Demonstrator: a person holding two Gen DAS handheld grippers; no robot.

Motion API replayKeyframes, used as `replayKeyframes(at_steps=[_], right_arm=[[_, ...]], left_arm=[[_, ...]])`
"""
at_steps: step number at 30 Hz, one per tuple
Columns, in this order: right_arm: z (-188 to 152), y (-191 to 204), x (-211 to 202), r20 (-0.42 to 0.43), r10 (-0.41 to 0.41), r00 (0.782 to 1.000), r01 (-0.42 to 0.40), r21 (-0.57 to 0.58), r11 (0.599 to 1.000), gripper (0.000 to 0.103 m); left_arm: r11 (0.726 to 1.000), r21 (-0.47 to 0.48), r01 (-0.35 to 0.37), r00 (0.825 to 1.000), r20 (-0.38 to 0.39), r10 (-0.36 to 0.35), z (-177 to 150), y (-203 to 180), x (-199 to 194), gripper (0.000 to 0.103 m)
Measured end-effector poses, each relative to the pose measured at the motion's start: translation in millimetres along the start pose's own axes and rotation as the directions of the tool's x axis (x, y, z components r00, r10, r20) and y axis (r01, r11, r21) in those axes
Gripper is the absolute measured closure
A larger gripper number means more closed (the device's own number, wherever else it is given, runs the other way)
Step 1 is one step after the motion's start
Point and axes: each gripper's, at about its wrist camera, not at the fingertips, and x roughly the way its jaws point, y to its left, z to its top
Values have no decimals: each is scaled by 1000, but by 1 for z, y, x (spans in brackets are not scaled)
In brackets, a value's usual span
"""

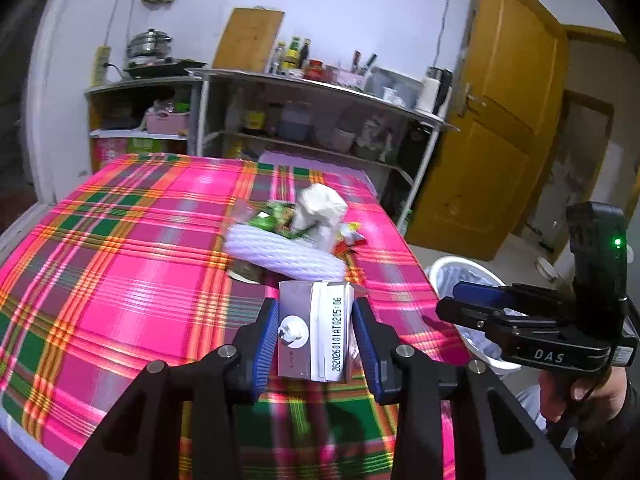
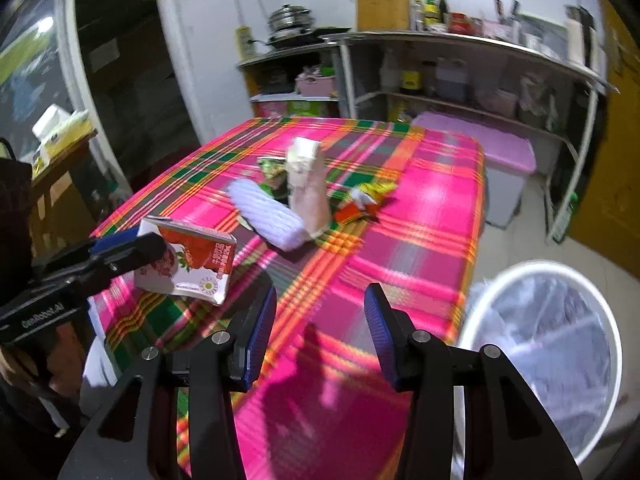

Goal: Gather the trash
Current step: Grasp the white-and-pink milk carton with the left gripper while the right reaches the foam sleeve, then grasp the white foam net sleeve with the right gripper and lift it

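My left gripper is shut on a small drink carton and holds it above the pink plaid tablecloth. The same carton, with strawberry print, shows at the left of the right wrist view in the left gripper. My right gripper is open and empty over the table's near right part; it also shows in the left wrist view. More trash lies mid-table: a white ribbed roll, a white crumpled bag, and green and red wrappers. A white lined bin stands beside the table on the right.
Metal shelves with bottles and jars stand behind the table. A yellow door is at the right. A pink-lidded box sits by the far table edge. A side table stands at the left.
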Motion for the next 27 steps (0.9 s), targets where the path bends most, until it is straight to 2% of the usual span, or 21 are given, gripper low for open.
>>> replayKeyframes(at_steps=[12, 18, 22, 27], right_arm=[[37, 32, 67, -61, -14, 998, 3, -174, 985, 56], [42, 38, 95, -116, -36, 993, 8, -232, 973, 57], [38, 39, 99, -137, -29, 990, -3, -231, 973, 75], [31, 36, 85, -128, -14, 992, -10, -189, 982, 81]], left_arm=[[994, -77, -73, 996, 42, 76, 5, 48, -17, 65], [992, -96, -81, 996, 40, 85, 6, 60, -16, 65], [992, -98, -77, 996, 36, 81, 4, 62, -16, 65], [993, -97, -71, 997, 34, 75, 4, 59, -15, 65]])
